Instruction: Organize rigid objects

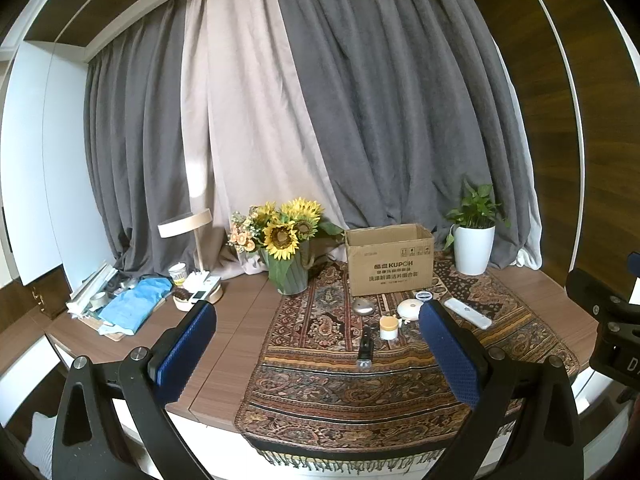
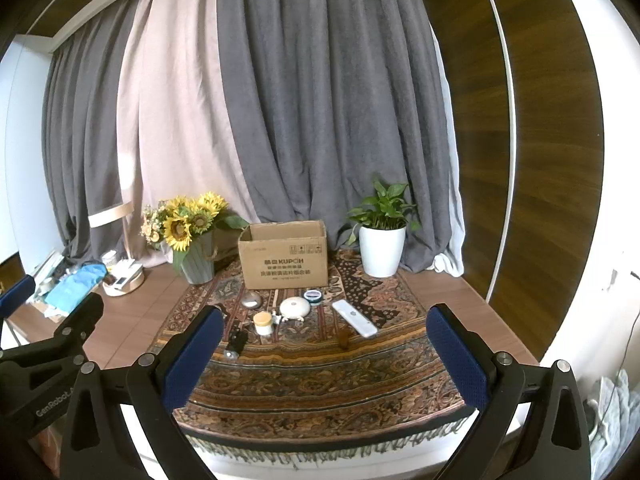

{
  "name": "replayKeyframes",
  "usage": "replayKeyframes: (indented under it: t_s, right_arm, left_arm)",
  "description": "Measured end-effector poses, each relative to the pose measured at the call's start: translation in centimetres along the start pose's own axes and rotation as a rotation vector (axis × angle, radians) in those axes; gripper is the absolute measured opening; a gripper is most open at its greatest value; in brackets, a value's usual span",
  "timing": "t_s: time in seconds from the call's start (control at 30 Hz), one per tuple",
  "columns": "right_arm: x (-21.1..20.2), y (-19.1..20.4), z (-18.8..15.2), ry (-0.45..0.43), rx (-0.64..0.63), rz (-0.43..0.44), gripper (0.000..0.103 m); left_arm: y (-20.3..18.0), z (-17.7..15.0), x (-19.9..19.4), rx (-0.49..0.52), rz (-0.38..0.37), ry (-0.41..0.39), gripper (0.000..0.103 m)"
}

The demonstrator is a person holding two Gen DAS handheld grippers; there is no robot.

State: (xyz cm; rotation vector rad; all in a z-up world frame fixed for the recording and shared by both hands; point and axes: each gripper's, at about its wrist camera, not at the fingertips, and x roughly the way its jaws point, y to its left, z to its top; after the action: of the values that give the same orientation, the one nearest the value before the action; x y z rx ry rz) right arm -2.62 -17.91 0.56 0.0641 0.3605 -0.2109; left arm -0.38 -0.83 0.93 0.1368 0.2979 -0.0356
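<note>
A: Where does the white remote [image 2: 354, 317] lie from your tongs?

B: On the patterned runner [image 2: 320, 376], at 12 o'clock of your right gripper [image 2: 326, 360], long axis running 10-to-4. Both the right and left gripper [image 1: 316, 354] stand open, empty. The cardboard box [image 2: 285, 258] waits behind.

Blk frames w/ silver screws, blue textured pads [image 1: 450, 354].

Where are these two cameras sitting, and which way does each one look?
Left wrist: sits on the left gripper, looks forward over the table at the cardboard box; its blue pads and the other gripper's edge show.
Right wrist: sits on the right gripper, faces likewise; its own fingers and the left gripper show.
Shared: box, sunflowers, patterned cloth.
</note>
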Motion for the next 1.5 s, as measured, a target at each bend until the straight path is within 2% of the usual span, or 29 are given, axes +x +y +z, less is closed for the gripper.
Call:
replayKeyframes:
  t_s: [1.1,1.33,1.5]
  right_arm:
    - [0.4,-0.1,-0.2,-0.001,0.001,-0.006,0.103]
    - [1.2,-0.1,-0.9,0.007,0.020,-0.014,0.103]
    - [3.1,0.1,-2.0,0.027,0.023,-0.005,0.103]
  left_arm:
    - [-0.7,-0.3,0.4,0.002,-0.007,0.006,0.103]
    - [-0.9,-1.6,2.1,0.016,0.010,0.044,0.103]
    - [-1.7,-2.7,4.9,0.030,0.010,0.093,0.103]
